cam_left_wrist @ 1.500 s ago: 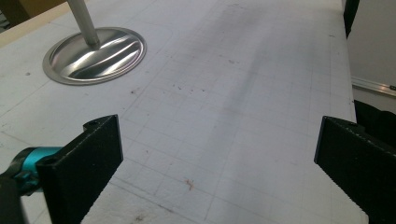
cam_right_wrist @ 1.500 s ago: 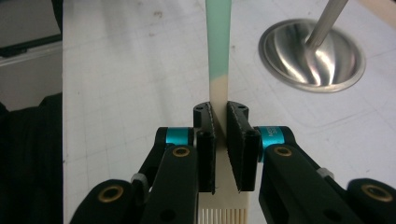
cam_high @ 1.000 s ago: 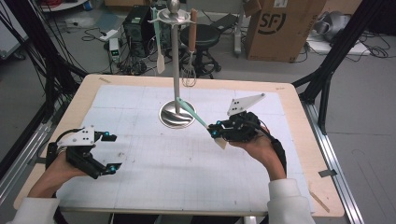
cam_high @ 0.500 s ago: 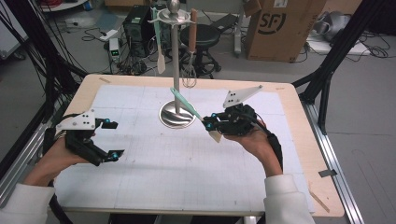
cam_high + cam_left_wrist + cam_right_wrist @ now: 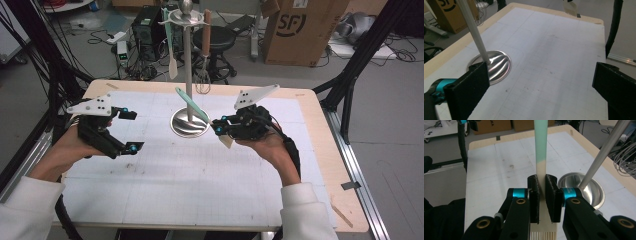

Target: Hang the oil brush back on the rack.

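Note:
My right gripper (image 5: pixel 220 129) is shut on a slotted spatula (image 5: pixel 192 106) with a mint handle and a cream head. The handle slants up and left, toward the pole (image 5: pixel 187 65) of a steel utensil stand. In the right gripper view the pads (image 5: pixel 534 187) pinch the cream neck of the spatula (image 5: pixel 541 142), and its slotted head hangs below the jaws. The stand's round base (image 5: pixel 189 123) sits on the white mat. My left gripper (image 5: pixel 131 131) hovers open at the left, above the mat, with nothing in it. In its own view the left gripper (image 5: pixel 541 92) faces the base (image 5: pixel 494 65).
A second spatula (image 5: pixel 171 50) and a wooden-handled whisk (image 5: pixel 204 60) hang from the stand's top ring. The white gridded mat (image 5: pixel 200 175) covers a wooden table (image 5: pixel 320 130). Black frame posts stand at both sides. A cardboard box (image 5: pixel 295 30) sits on the floor behind.
My left gripper has risen and drifted toward the far side of the table. The right gripper has lifted slightly with the spatula still in it.

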`<state>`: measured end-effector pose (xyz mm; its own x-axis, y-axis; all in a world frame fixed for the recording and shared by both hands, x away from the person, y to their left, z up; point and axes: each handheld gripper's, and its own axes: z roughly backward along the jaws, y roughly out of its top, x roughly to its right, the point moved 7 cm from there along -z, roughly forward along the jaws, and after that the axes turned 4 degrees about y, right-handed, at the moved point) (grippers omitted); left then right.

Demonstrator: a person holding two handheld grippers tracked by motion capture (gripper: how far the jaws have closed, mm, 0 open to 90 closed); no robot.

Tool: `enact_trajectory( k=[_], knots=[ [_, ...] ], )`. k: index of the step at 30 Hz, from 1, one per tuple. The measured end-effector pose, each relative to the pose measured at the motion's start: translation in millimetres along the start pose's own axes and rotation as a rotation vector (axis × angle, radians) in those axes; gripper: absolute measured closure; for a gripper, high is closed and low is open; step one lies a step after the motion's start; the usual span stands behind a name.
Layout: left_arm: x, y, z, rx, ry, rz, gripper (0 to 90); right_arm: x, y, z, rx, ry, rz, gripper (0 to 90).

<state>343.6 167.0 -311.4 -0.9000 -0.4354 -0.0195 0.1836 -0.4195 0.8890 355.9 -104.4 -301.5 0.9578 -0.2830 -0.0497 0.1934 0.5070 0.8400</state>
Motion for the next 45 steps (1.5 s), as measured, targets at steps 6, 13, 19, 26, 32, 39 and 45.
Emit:
enact_trajectory(
  k=[6,13,19,26,32,39,45],
  knots=[
    [4.5,23.7,-4.9,0.010,-0.029,-0.023,1.8,-2.1,9.5,2.0,0.000,0.003,0.021,81.9],
    [10.4,48.3,-15.9,0.029,-0.056,-0.040,1.9,-3.5,15.5,2.9,0.011,0.002,0.023,81.9],
    [17.4,65.4,-29.1,0.042,-0.085,-0.040,3.1,-3.3,15.3,2.5,0.009,0.007,0.023,81.9],
    [24.2,77.5,-46.4,0.034,-0.111,-0.044,7.3,-6.0,16.5,1.2,0.013,0.016,0.019,81.8],
    [29.0,82.5,-56.7,0.031,-0.125,-0.046,9.4,-6.6,16.3,1.7,0.013,0.017,0.018,81.8],
    [32.7,87.4,-65.7,0.048,-0.139,-0.040,13.6,-5.5,16.5,1.7,0.018,0.015,0.019,81.8],
    [34.6,91.0,-68.4,0.063,-0.147,-0.037,19.1,-5.4,15.6,0.7,0.015,0.011,0.009,81.8]
  ],
)
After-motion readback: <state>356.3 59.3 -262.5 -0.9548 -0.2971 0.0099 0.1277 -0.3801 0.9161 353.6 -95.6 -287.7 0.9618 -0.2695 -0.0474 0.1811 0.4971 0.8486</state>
